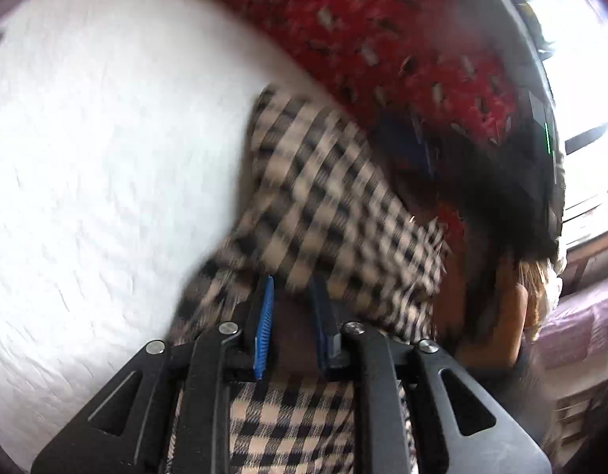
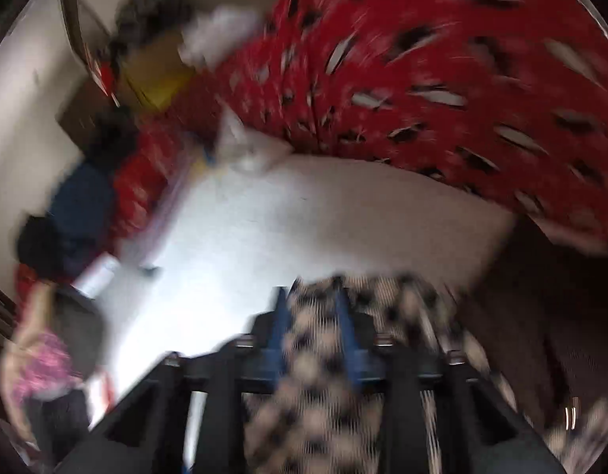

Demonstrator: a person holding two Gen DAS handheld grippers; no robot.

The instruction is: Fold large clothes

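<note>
A beige-and-black checked garment [image 1: 327, 197] hangs bunched over a white sheet [image 1: 106, 177], running from 6 o'clock up toward 1 o'clock. The left gripper [image 1: 292, 308] has its blue jaws closed on a fold of it. The right gripper [image 2: 311, 316], blurred, has cloth between its jaws, though whether they press it I cannot tell; a red patterned fabric [image 2: 422, 79] lies at 12 o'clock.

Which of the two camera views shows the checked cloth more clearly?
The left wrist view. There the checked cloth is fairly sharp, its beige and black squares plain, rising from the left gripper over the white surface. The right wrist view shows only a blurred patch of it at the right gripper.
</note>
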